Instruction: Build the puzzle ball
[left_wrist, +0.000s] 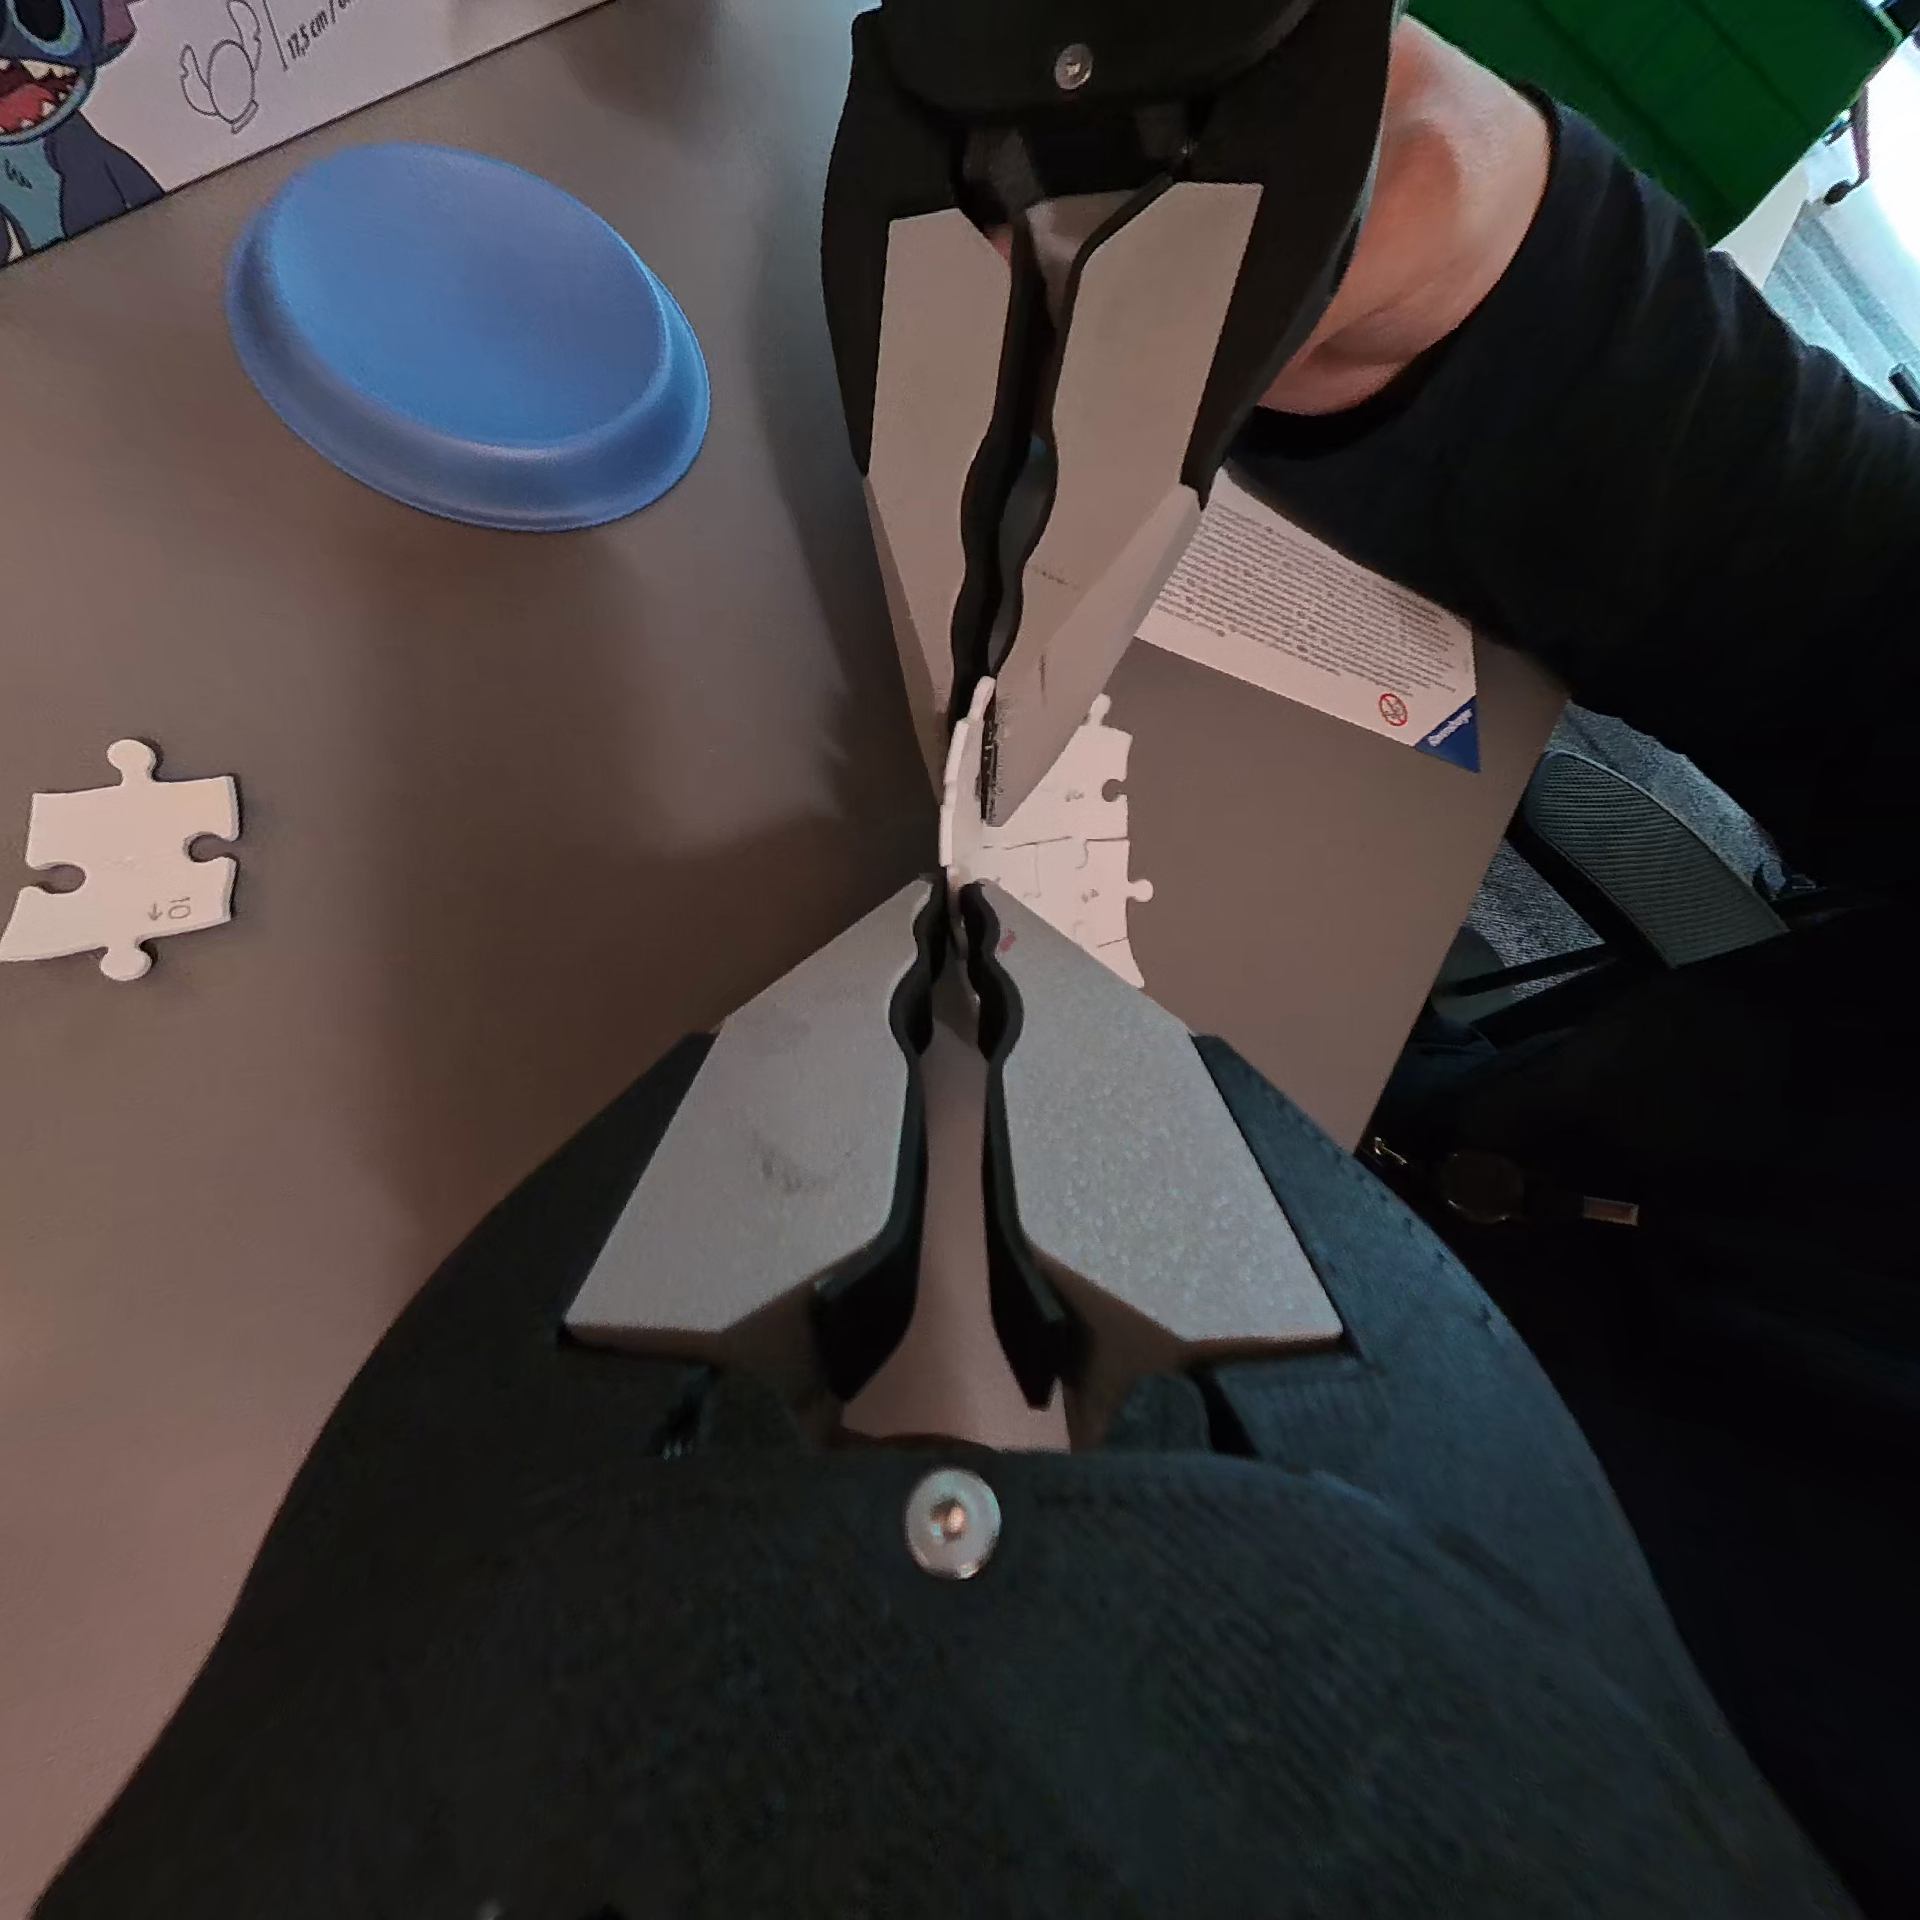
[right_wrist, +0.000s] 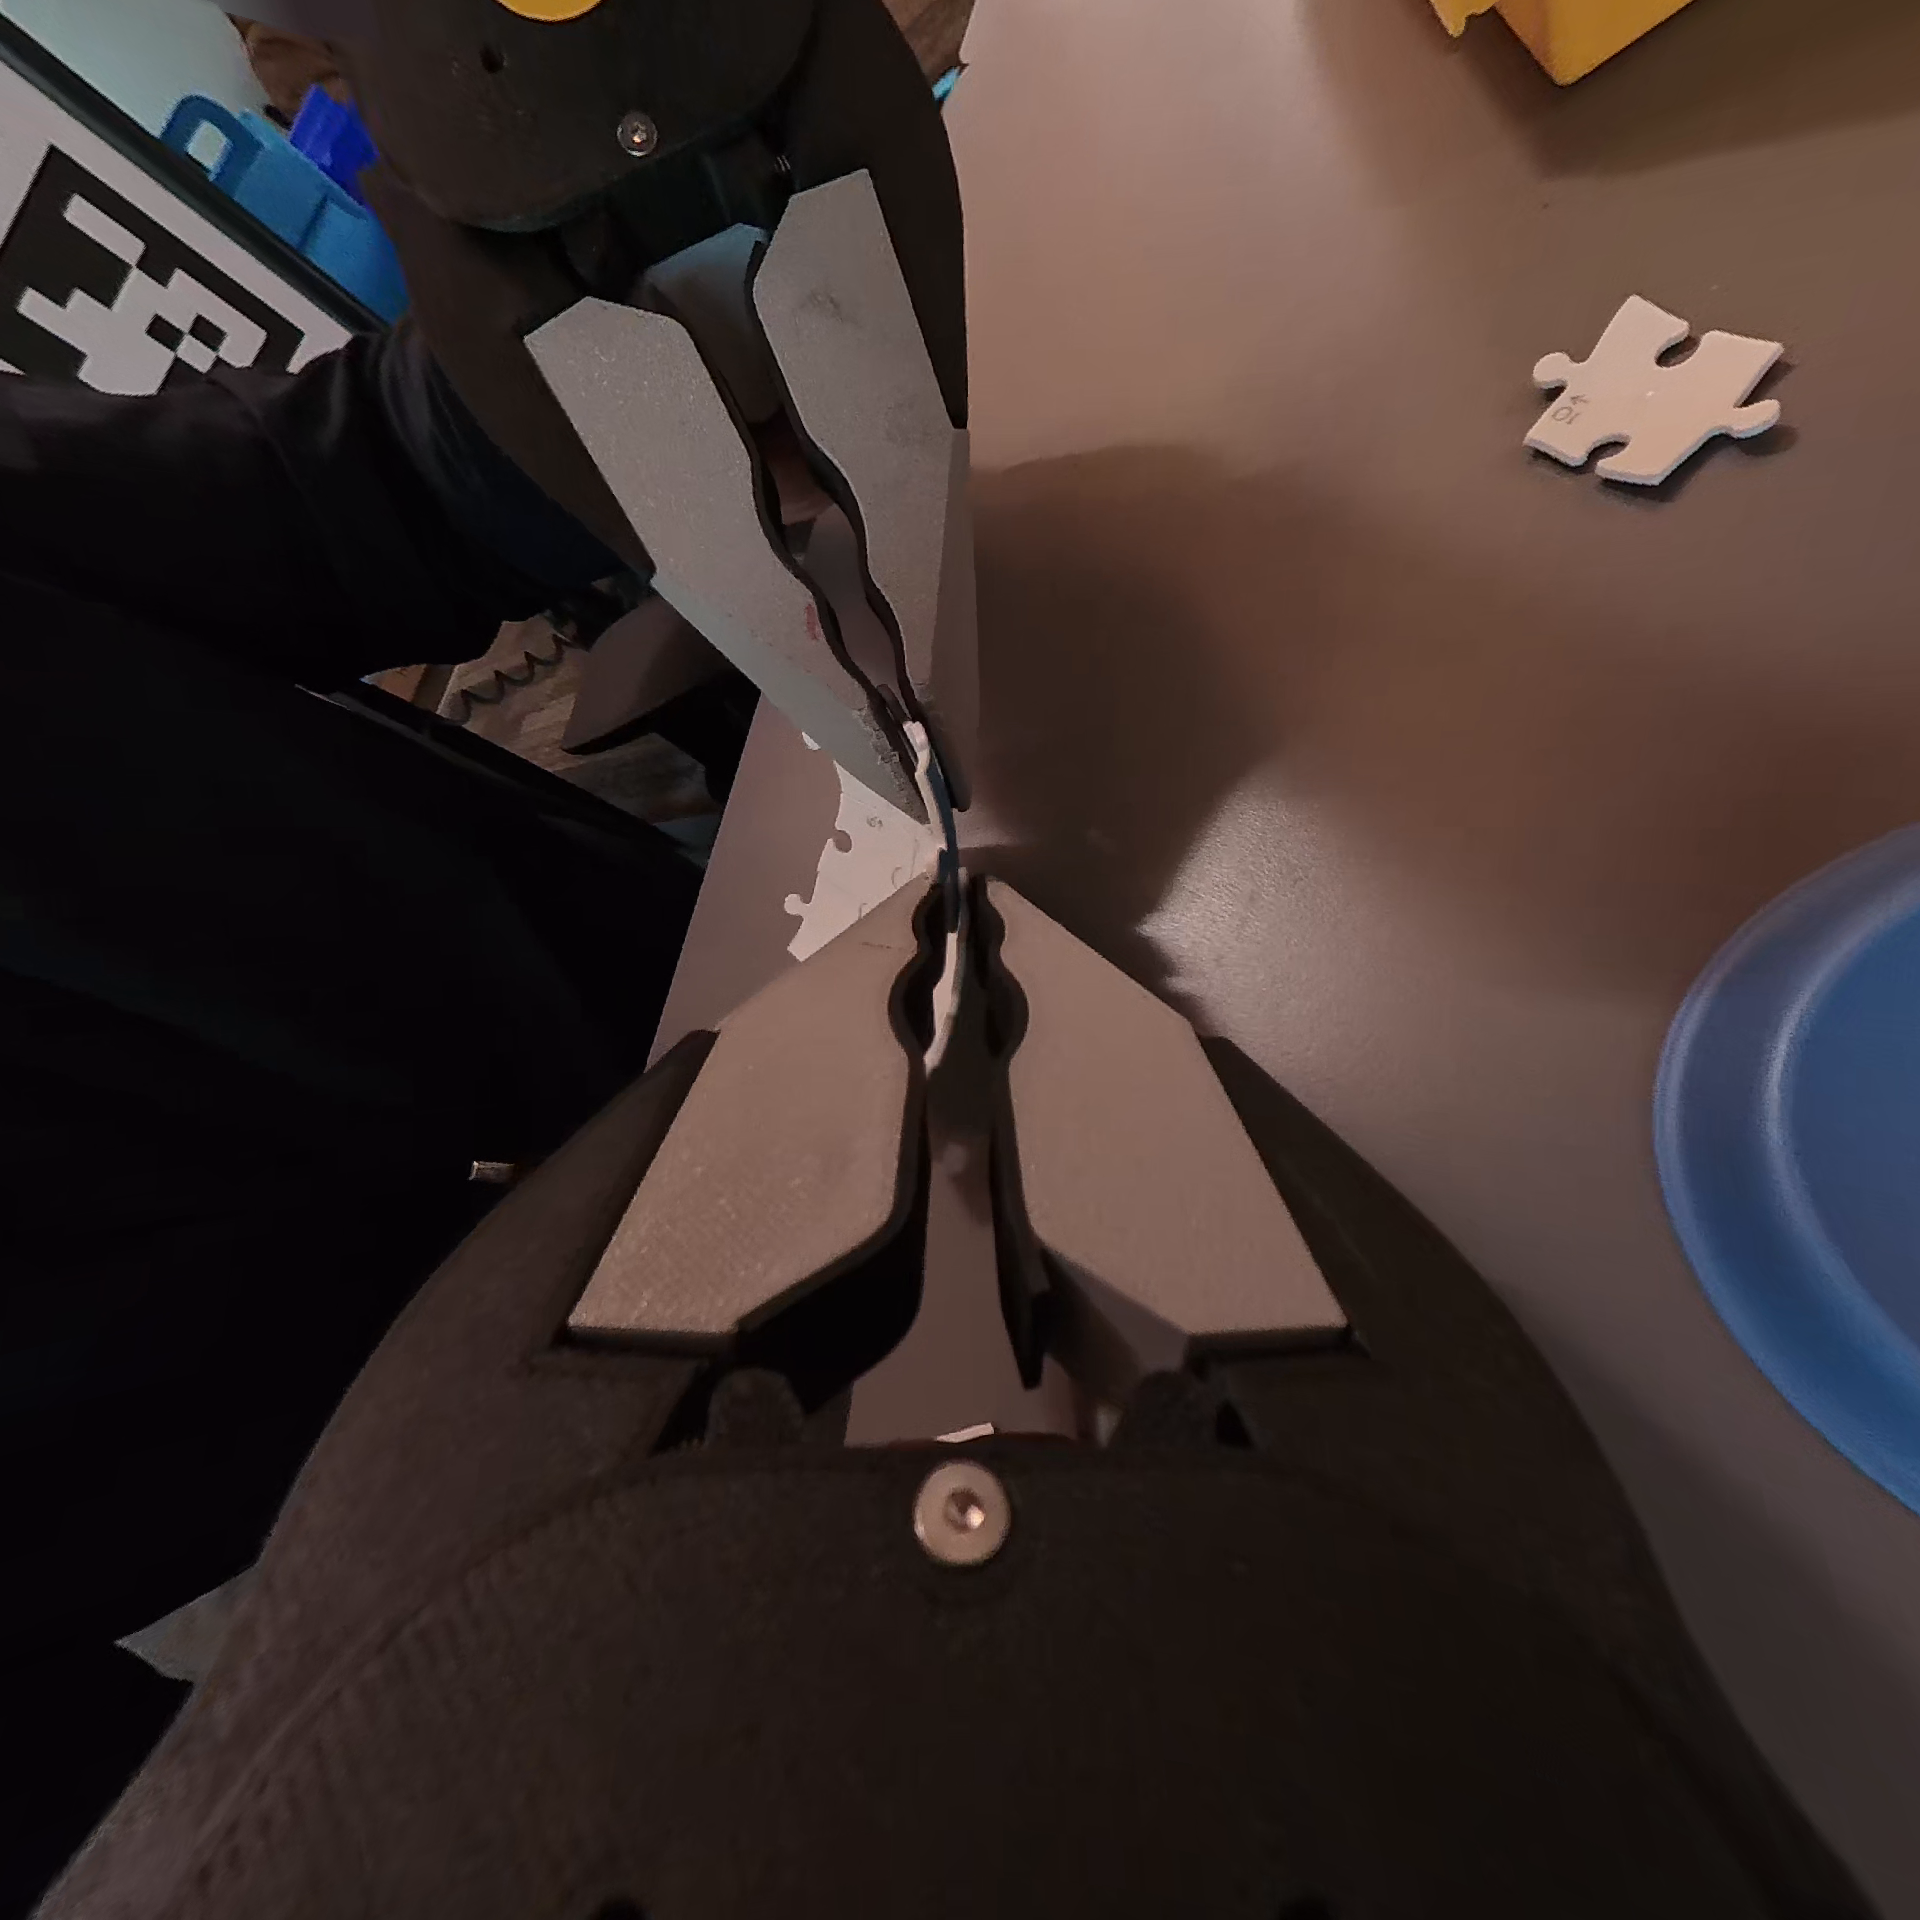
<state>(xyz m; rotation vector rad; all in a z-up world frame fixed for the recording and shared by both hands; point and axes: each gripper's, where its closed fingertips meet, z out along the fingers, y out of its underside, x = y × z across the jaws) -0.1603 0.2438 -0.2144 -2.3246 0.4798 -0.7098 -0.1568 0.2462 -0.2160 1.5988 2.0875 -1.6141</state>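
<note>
Printed markings were observed on the loose puzzle piece (left_wrist: 120, 862), the box (left_wrist: 156, 94) and the leaflet (left_wrist: 1320, 634); their wording is not reproduced.

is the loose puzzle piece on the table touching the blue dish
No, the loose puzzle piece lies flat on the table well apart from the blue dish, with bare tabletop between them.
</note>
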